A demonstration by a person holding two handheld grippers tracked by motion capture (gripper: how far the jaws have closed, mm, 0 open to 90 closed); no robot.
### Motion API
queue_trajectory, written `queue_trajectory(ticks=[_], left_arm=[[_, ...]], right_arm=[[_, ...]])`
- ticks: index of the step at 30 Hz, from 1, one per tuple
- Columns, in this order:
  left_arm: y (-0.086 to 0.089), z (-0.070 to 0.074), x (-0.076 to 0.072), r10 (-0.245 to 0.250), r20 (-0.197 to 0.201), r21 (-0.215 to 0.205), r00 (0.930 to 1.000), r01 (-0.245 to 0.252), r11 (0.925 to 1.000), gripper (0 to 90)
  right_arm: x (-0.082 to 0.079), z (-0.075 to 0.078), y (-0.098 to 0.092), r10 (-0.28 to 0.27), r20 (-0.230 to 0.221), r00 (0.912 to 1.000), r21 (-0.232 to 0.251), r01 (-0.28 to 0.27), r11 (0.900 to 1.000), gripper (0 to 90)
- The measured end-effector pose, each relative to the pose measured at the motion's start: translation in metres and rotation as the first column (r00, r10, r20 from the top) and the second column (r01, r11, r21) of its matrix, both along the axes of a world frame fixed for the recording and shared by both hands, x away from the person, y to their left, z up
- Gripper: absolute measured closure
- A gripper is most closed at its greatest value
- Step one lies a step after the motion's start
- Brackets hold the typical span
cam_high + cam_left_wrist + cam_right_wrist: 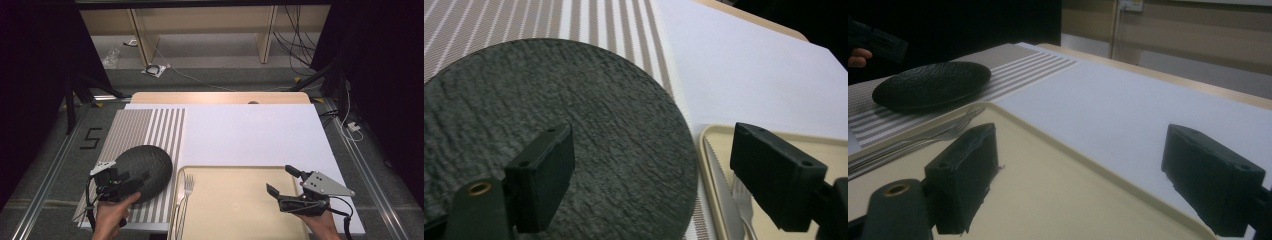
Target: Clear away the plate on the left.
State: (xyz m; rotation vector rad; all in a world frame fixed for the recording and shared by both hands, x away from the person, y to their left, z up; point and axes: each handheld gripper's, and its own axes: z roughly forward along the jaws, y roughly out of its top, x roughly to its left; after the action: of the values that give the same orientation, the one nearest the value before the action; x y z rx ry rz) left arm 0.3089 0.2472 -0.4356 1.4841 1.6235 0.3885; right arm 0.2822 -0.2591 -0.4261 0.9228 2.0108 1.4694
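Note:
A dark round textured plate (145,167) (574,125) (930,85) lies on a striped placemat (150,125) (574,20) (1018,62) at the near left. My left gripper (134,181) (659,165) hovers open over the plate's near right part, its jaws wide apart with nothing between them. A beige tray (240,200) (710,135) (1048,190) sits at the near middle. A fork (188,184) (741,195) (955,125) and a knife (180,195) (719,175) lie along its left side. My right gripper (282,181) (1078,175) is open above the tray's right part, holding nothing.
A white sheet (250,135) (749,75) (1128,110) covers the wooden table (220,97) beyond the tray. The placemat's near edge reaches the table's front. Shelving and cables stand on the floor past the far edge.

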Motion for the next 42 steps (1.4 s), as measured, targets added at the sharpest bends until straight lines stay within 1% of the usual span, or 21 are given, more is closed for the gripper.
queue_trajectory(ticks=[5,9,11,17,19,21,23,24,28,31,32,33,36,40,41,42], left_arm=[[0.008,0.0,-0.003,0.041,0.008,-0.02,0.9991,-0.041,0.999,17.9],[0.011,-0.002,-0.004,0.074,0.003,-0.039,0.9972,-0.074,0.9965,17.9],[0.013,-0.002,-0.006,0.097,0.004,-0.048,0.9953,-0.097,0.9941,17.9],[0.02,-0.003,-0.009,0.141,-0.006,-0.08,0.9899,-0.141,0.9867,17.8],[0.022,-0.003,-0.011,0.148,-0.009,-0.096,0.9889,-0.148,0.9842,17.9],[0.024,-0.004,-0.012,0.159,-0.009,-0.1,0.9872,-0.159,0.9822,17.8],[0.025,-0.004,-0.013,0.172,-0.011,-0.111,0.985,-0.173,0.9787,17.7],[0.026,-0.005,-0.014,0.172,-0.014,-0.114,0.985,-0.173,0.9784,17.7],[0.029,-0.007,-0.017,0.202,-0.027,-0.144,0.979,-0.204,0.9684,17.6],[0.031,-0.008,-0.018,0.224,-0.038,-0.166,0.9739,-0.227,0.9597,17.6],[0.032,-0.009,-0.019,0.232,-0.042,-0.178,0.9718,-0.236,0.9554,17.6],[0.033,-0.01,-0.02,0.236,-0.046,-0.18,0.9705,-0.241,0.9537,17.6],[0.034,-0.011,-0.02,0.256,-0.058,-0.199,0.9649,-0.263,0.9441,17.6],[0.037,-0.012,-0.022,0.271,-0.069,-0.213,0.96,-0.28,0.9361,17.6],[0.037,-0.013,-0.022,0.272,-0.072,-0.215,0.9595,-0.282,0.9351,17.6],[0.038,-0.013,-0.022,0.278,-0.08,-0.223,0.9574,-0.289,0.9312,17.6]], right_arm=[[0.0,0.0,0.001,0.001,0.001,1.0,-0.006,-0.001,1.0,15.8],[0.0,0.0,0.001,-0.001,0.001,1.0,-0.007,0.001,1.0,15.8],[0.0,0.0,0.001,-0.002,0.0,1.0,-0.006,0.002,1.0,15.8],[-0.001,0.0,0.002,0.001,0.001,1.0,-0.006,-0.001,1.0,15.8],[-0.001,0.0,0.002,0.001,0.0,1.0,-0.006,-0.001,1.0,15.8],[-0.001,0.0,0.002,0.001,0.004,1.0,-0.004,-0.001,1.0,15.8],[-0.001,0.0,0.002,0.001,0.001,1.0,-0.005,-0.001,1.0,15.8],[0.0,0.0,0.002,0.001,0.0,1.0,-0.006,-0.001,1.0,15.8],[-0.001,0.0,0.002,0.002,0.002,1.0,-0.006,-0.002,1.0,15.8],[0.0,0.0,0.002,0.001,0.002,1.0,-0.004,-0.001,1.0,15.8],[0.0,0.0,0.002,0.002,0.002,1.0,-0.004,-0.002,1.0,15.8],[0.0,0.0,0.002,0.001,0.002,1.0,-0.003,-0.001,1.0,15.8],[0.0,0.0,0.002,0.0,-0.002,1.0,-0.006,0.0,1.0,15.8],[0.0,0.0,0.002,-0.001,-0.001,1.0,-0.006,0.001,1.0,15.8],[0.0,0.0,0.002,-0.001,-0.001,1.0,-0.007,0.001,1.0,15.8],[0.0,0.0,0.002,-0.001,-0.001,1.0,-0.006,0.001,1.0,15.8]])
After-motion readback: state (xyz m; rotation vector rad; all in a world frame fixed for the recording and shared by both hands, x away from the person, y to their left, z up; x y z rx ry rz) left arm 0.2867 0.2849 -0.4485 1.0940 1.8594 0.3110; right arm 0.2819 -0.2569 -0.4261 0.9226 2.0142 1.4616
